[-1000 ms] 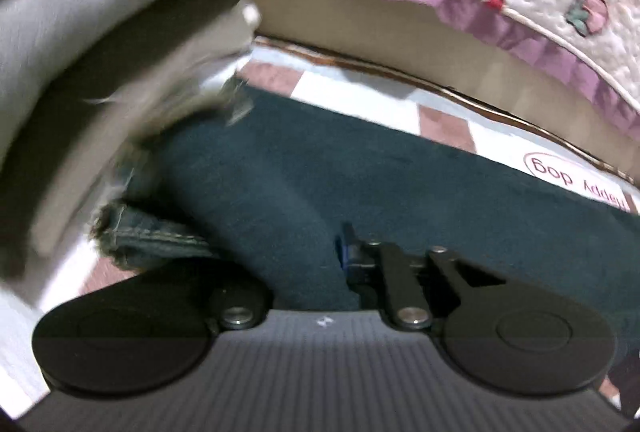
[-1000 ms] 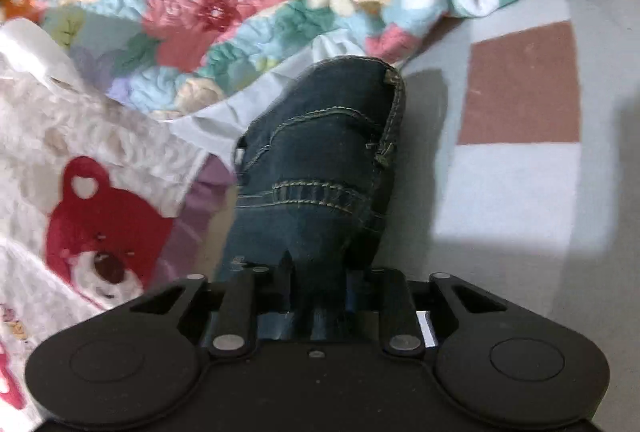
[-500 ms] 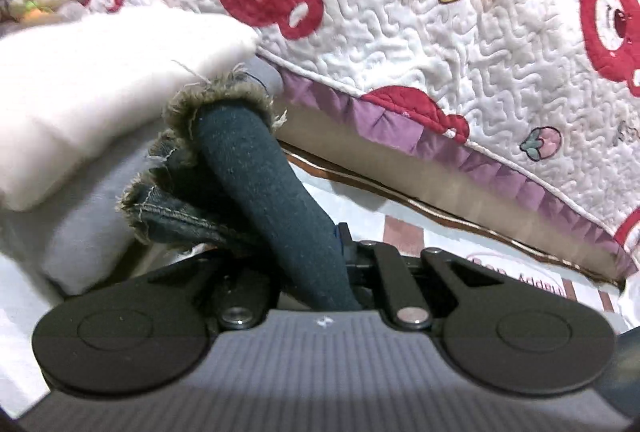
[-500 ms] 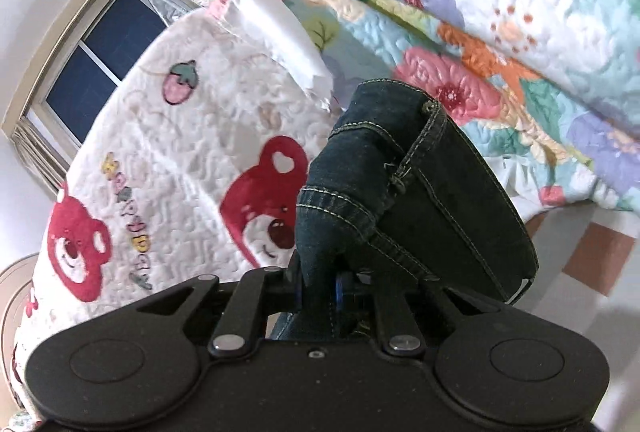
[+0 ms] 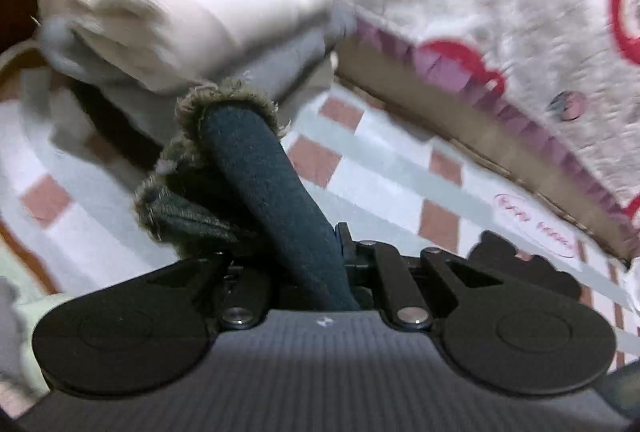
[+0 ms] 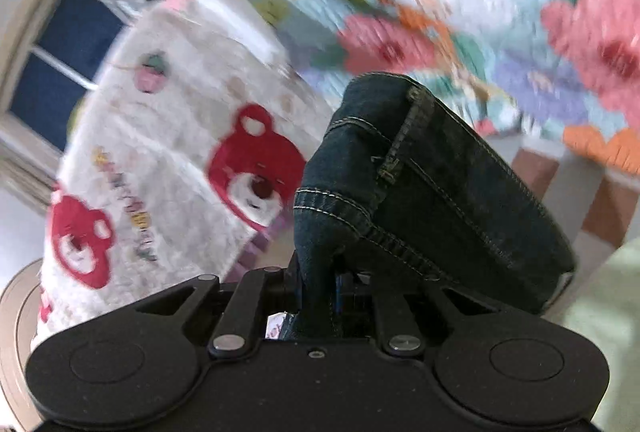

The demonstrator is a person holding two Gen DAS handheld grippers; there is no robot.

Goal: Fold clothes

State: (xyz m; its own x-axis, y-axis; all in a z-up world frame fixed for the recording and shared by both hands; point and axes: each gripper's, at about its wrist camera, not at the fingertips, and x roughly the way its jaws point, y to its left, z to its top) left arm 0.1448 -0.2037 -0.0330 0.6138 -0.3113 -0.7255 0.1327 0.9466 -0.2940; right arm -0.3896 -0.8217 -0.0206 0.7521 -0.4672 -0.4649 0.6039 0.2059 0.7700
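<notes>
The left gripper (image 5: 316,272) is clamped tight on a dark blue denim garment (image 5: 264,184), pinching a rolled fold of the cloth that rises up and away from the jaws and ends in a frayed, fuzzy hem (image 5: 224,96). The denim hangs above a white bedsheet checked with grey bands and brown-pink squares (image 5: 384,168). Beyond the hem sits a stack of folded clothes, cream knit on top of pale grey (image 5: 192,20), and to the right of it a white quilted blanket with red bear faces and a purple frill edge (image 5: 500,16); all of this is blurred. The right gripper (image 6: 320,292) is closed narrow on the same dark blue denim, here at the stitched waistband end (image 6: 424,184), where yellow seams and a zip fly show; the cloth bulges up and to the right of the jaws. Behind it lie the bear blanket (image 6: 180,136), a bright floral quilt in pink, teal and orange (image 6: 460,0), and at far left a window with dark panes (image 6: 68,52).
</notes>
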